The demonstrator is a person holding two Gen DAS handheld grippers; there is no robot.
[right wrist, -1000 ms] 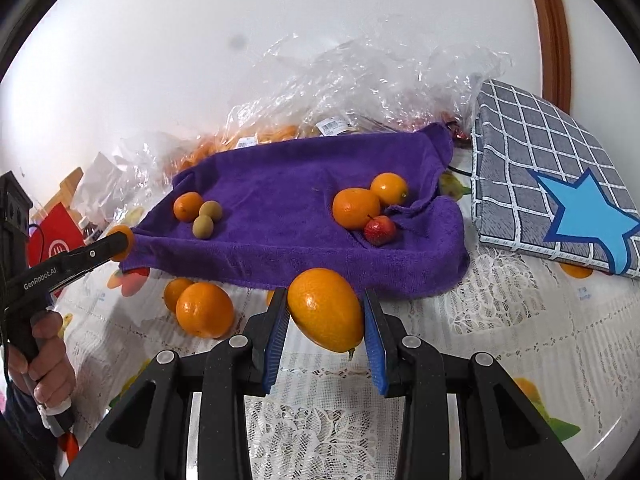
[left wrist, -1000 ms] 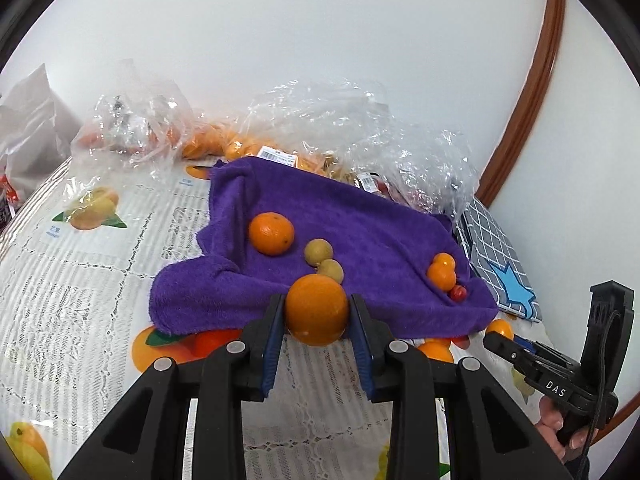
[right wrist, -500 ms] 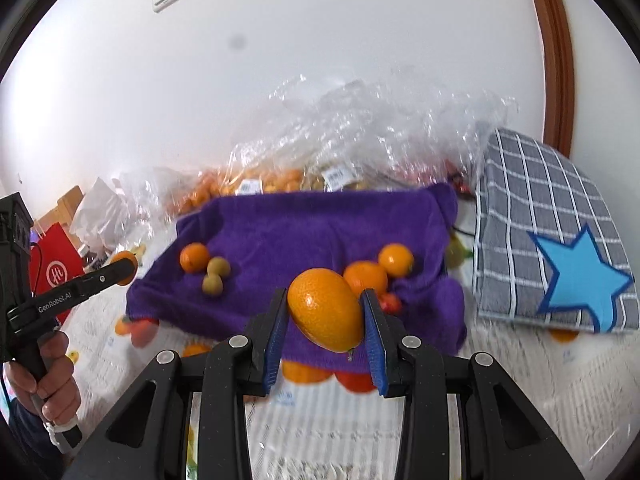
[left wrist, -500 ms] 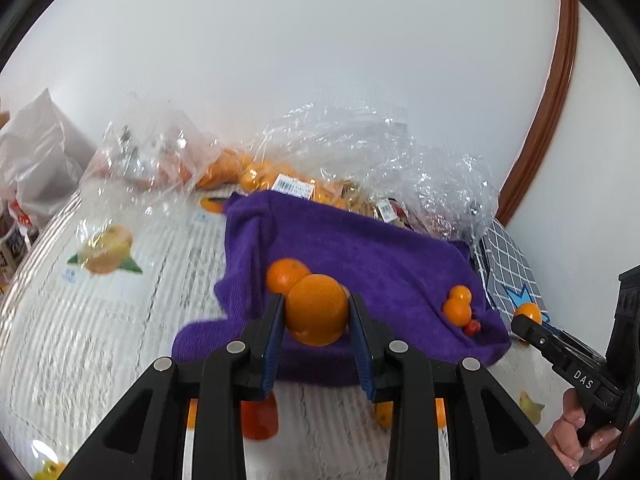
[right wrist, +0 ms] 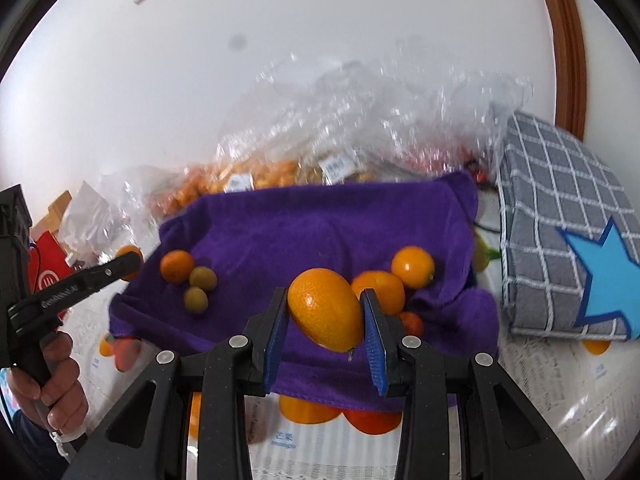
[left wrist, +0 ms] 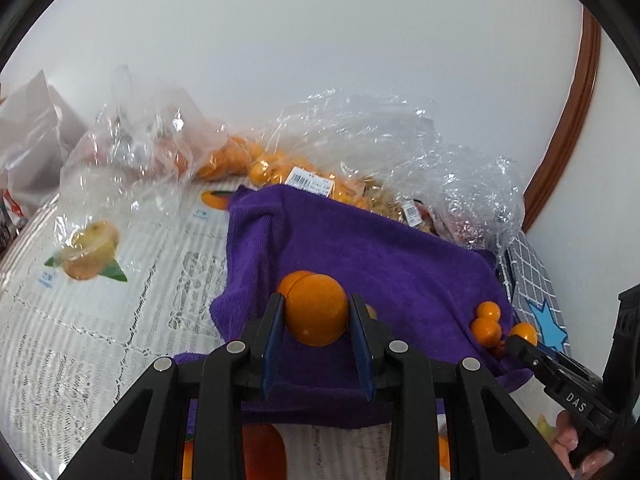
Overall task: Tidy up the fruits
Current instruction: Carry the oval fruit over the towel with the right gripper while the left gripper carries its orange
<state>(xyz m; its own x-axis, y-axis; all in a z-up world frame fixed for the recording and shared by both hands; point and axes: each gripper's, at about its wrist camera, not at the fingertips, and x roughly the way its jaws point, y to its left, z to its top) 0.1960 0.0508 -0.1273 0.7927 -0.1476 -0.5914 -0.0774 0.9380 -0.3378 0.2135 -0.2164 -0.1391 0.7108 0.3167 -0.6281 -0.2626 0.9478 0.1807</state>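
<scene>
Tongs both clamped: left tongs (left wrist: 316,316) on round orange (left wrist: 316,309), right tongs (right wrist: 325,318) on oval orange (right wrist: 326,308)

Left black two-finger gripper (left wrist: 316,316) clamping a round orange fruit (left wrist: 317,309), crumpled purple towel (left wrist: 360,248) beneath and ahead, right gripper (left wrist: 524,334) at right holding a small orange fruit (left wrist: 525,332)
</scene>
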